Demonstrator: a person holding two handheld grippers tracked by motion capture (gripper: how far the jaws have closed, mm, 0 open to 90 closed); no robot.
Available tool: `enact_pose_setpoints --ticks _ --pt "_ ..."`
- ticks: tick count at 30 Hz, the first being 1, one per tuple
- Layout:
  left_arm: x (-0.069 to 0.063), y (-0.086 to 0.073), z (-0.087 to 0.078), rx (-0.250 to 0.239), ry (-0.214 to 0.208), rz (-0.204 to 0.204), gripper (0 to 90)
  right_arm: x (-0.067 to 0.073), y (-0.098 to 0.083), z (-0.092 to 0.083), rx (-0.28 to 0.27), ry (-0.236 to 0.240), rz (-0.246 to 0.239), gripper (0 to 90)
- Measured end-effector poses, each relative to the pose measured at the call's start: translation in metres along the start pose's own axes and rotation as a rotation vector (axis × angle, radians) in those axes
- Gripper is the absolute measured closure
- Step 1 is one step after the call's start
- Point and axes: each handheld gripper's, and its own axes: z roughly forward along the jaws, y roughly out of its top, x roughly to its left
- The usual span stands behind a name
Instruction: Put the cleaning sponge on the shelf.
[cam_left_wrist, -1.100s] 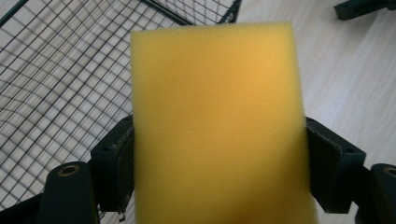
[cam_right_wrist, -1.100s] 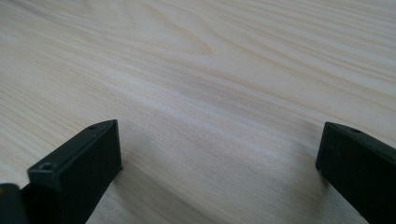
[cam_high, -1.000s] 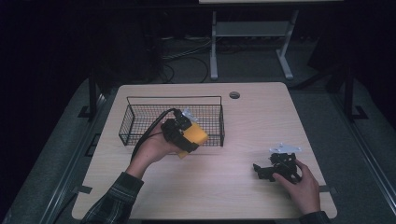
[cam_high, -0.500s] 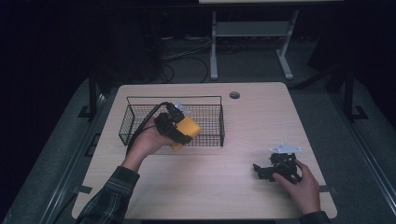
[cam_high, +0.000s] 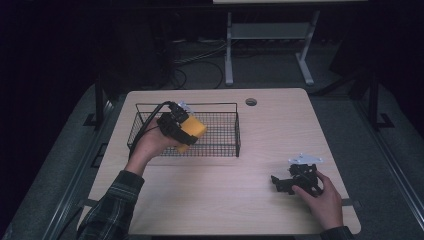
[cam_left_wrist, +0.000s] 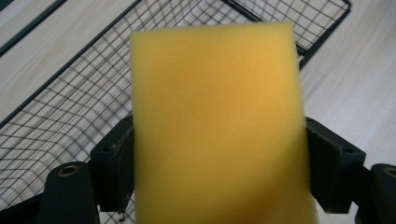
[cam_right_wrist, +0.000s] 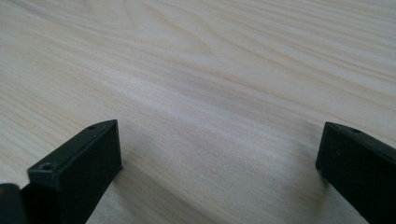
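Observation:
A yellow sponge is clamped between the pads of my left gripper, which is shut on it. The sponge hangs above the left part of a black wire basket standing on the wooden table. At the table's front right, my right gripper rests low over the bare wood with its jaws wide open and nothing between them.
A round cable hole sits in the table near its far edge. Behind the table stand a white metal stand and loose cables on the dark floor. Bare tabletop lies between the basket and the right gripper.
My left hand has carried the sponge from the basket's near wall up and back over the basket's left part. The right gripper has stayed put.

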Motion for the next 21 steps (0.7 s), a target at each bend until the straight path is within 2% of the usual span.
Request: enact_pose_setpoints --ticks 9,14,21 --pt "0.024 -0.005 -0.002 -0.017 0.041 -0.061 22.5 0.000 0.000 0.000 0.000 0.000 0.001 0.0" --pt "0.039 -0.011 -0.002 -0.008 0.069 -0.084 22.5 0.000 0.000 0.000 0.000 0.000 0.001 0.0" --pt "0.060 -0.020 -0.005 -0.014 0.105 -0.140 22.5 0.000 0.000 0.000 0.000 0.000 0.001 0.0"
